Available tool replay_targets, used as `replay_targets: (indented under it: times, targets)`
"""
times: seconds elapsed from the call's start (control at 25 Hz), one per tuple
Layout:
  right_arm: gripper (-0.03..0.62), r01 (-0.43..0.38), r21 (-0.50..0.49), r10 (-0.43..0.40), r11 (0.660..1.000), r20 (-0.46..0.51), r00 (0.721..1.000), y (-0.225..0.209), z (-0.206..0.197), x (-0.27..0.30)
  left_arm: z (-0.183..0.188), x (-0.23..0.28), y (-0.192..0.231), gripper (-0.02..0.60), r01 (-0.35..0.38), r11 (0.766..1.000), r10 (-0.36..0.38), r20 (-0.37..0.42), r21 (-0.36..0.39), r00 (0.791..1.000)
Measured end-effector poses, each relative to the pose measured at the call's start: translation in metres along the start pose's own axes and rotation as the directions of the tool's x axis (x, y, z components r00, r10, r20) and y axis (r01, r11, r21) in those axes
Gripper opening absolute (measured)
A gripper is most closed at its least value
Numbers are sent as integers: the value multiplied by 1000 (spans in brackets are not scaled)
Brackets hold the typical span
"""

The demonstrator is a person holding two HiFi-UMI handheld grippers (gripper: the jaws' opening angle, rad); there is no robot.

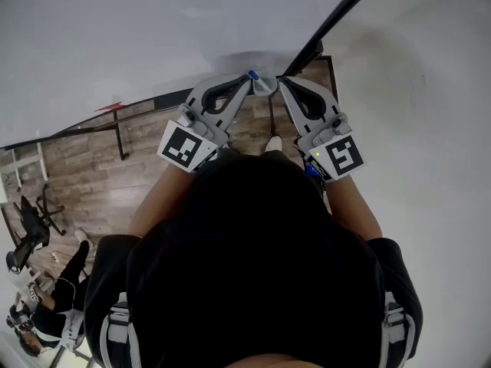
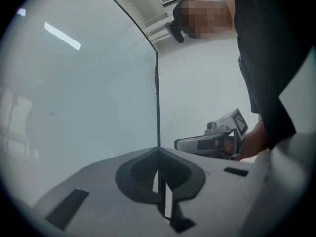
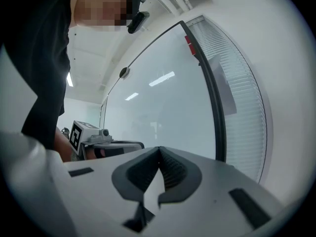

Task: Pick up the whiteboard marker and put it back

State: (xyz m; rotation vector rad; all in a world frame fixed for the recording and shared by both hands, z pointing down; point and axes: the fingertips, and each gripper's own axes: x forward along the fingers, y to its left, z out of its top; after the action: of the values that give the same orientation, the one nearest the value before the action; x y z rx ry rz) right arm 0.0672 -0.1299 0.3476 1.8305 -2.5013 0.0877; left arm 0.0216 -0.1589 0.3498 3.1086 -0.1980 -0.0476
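Both grippers are raised side by side in front of a whiteboard [image 1: 153, 29]. In the head view my left gripper [image 1: 247, 81] and my right gripper [image 1: 282, 83] point their tips toward each other, almost touching. A small blue-tipped object [image 1: 252, 75] shows at the left gripper's tip; I cannot tell whether it is the marker or whether it is held. In the left gripper view the left gripper [image 2: 158, 151] has its jaws together with nothing between them. In the right gripper view the right gripper [image 3: 159, 148] looks the same. Neither gripper view shows a marker.
The whiteboard's black frame [image 1: 337, 14] runs up to the right, and its stand's bars [image 1: 119, 133] cross a wooden floor [image 1: 100, 175]. A black chair [image 1: 27, 236] and a seated person [image 1: 46, 305] are at the lower left. Window blinds [image 3: 242, 102] lie beyond the board.
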Motion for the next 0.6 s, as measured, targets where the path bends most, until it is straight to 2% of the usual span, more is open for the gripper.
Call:
replay_targets:
  times: [0.6]
  targets:
    - [1,-4,-30,4,1000,17,1000,4,6,0,5,2,-1,3,2,1000,-2,17,2,1000]
